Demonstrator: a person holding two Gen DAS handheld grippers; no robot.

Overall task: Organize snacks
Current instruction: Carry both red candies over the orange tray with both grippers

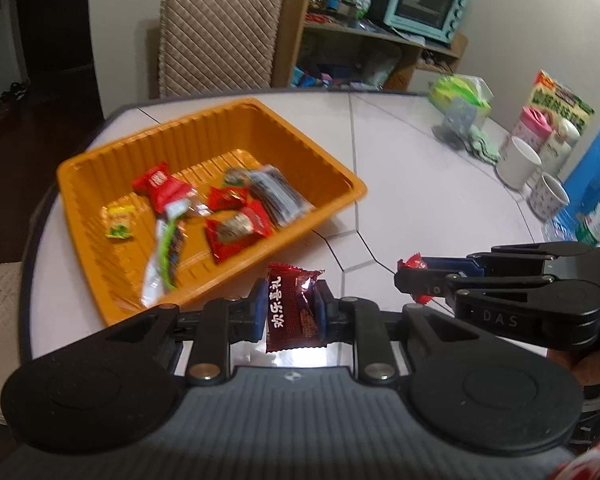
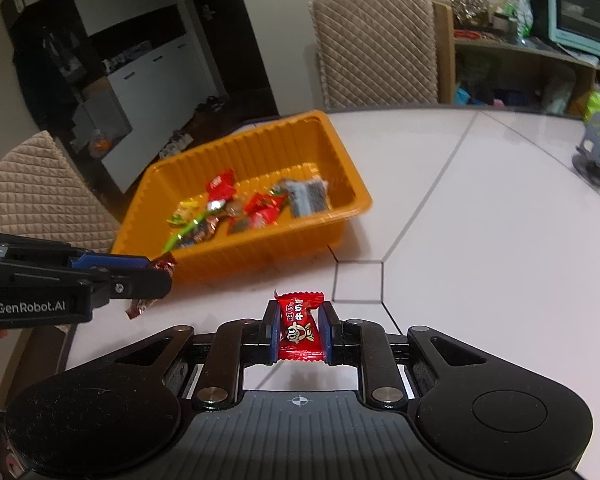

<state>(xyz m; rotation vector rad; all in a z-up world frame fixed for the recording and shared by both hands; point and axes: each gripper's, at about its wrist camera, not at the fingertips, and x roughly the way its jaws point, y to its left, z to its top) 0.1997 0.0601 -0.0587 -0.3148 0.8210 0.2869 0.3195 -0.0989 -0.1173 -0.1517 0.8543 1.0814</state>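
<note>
Fingers of the left gripper (image 1: 290, 312) are closed on a dark red snack packet (image 1: 294, 308), which stands upright between the blue pads above the white table (image 1: 420, 200). From the left wrist view, the orange tray (image 1: 80, 168) lies just ahead and to the left, and it already holds several snacks (image 1: 204, 208): red packets, a small yellow one, a green and white stick and a grey-blue pack. At the right side the right gripper (image 1: 410, 278) shows from the side, pinching something red.

From the right wrist view, the right gripper's fingers are closed on a bright red milk candy (image 2: 300, 326), held clear of the table. The tray is ahead and to the left, and the left gripper with its packet is close to the tray's near wall.

I judge the task well advanced: no loose snack is visible on the table, and only these two pieces remain to be dropped in the tray.
</note>
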